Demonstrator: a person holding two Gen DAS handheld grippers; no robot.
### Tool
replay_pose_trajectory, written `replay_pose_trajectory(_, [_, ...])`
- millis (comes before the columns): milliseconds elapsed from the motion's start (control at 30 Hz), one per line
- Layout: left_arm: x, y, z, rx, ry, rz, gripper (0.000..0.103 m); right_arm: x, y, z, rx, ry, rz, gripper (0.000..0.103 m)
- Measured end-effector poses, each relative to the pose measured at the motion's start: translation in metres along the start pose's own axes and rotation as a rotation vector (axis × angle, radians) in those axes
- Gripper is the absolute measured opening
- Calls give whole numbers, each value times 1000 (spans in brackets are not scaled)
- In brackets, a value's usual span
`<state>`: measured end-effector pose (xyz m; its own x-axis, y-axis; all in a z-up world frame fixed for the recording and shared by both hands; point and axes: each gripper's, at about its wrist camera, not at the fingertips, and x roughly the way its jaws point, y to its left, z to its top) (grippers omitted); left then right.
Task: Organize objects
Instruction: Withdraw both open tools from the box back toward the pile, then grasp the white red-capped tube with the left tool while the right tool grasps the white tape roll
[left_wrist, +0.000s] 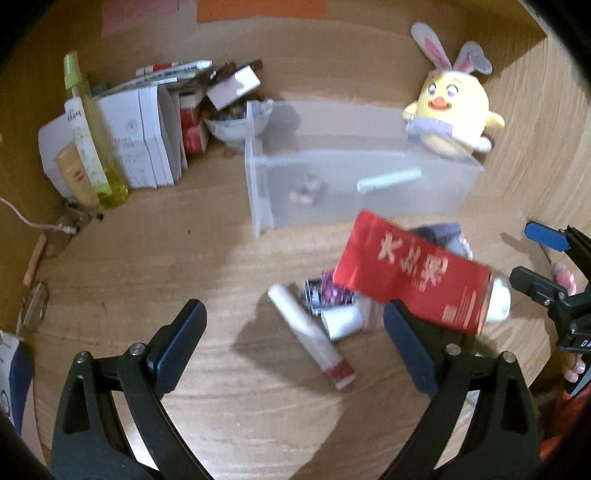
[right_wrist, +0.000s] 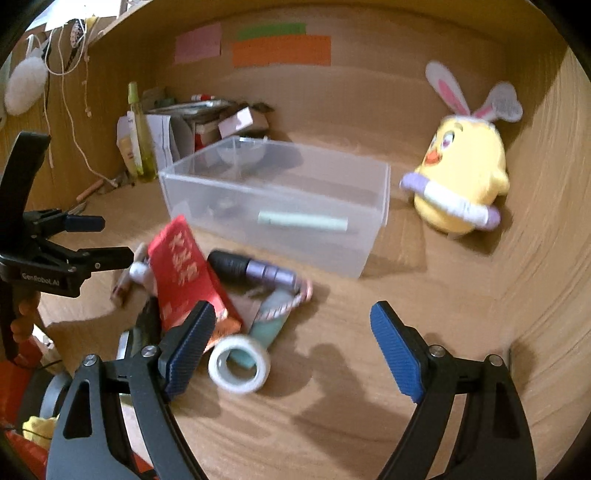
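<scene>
A clear plastic bin (left_wrist: 258, 192) (right_wrist: 380, 199) stands on the wooden desk and holds a pale green tube (left_wrist: 389, 180) (right_wrist: 303, 220) and a small dark item (left_wrist: 306, 188). In front of it lies a pile: a red box with gold characters (left_wrist: 413, 271) (right_wrist: 184, 277), a white tube with a red end (left_wrist: 310, 336), a roll of white tape (right_wrist: 239, 363), a black and purple cylinder (right_wrist: 251, 271). My left gripper (left_wrist: 295, 332) is open above the white tube. My right gripper (right_wrist: 291, 336) is open beside the tape roll.
A yellow plush chick with rabbit ears (left_wrist: 452, 110) (right_wrist: 461, 184) sits at the back right. Boxes, a green bottle (left_wrist: 92, 136) (right_wrist: 138, 136) and clutter fill the back left corner. Wooden walls (right_wrist: 546, 221) close in the desk on the right and behind.
</scene>
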<state>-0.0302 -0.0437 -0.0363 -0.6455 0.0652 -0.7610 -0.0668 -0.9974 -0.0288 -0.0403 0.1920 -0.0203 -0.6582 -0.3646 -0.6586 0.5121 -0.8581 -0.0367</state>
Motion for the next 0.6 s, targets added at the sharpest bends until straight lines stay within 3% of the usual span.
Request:
replay_pose_trajectory(433, [17,1,-20,-4,61,4,97,8,7,-24,31,68,88,84])
replay_pose_trajectory(467, [17,2,-21,-9,61,8,96,11,8,-25,35,77,99,84])
replay_pose_trajectory(533, [18,4,-23,-16,71,8,85,15,9,-27,42,88,110,82])
replay_pose_trajectory(600, [17,6,-25,-18,64,22,83,19,10,-28,47,94,109,82])
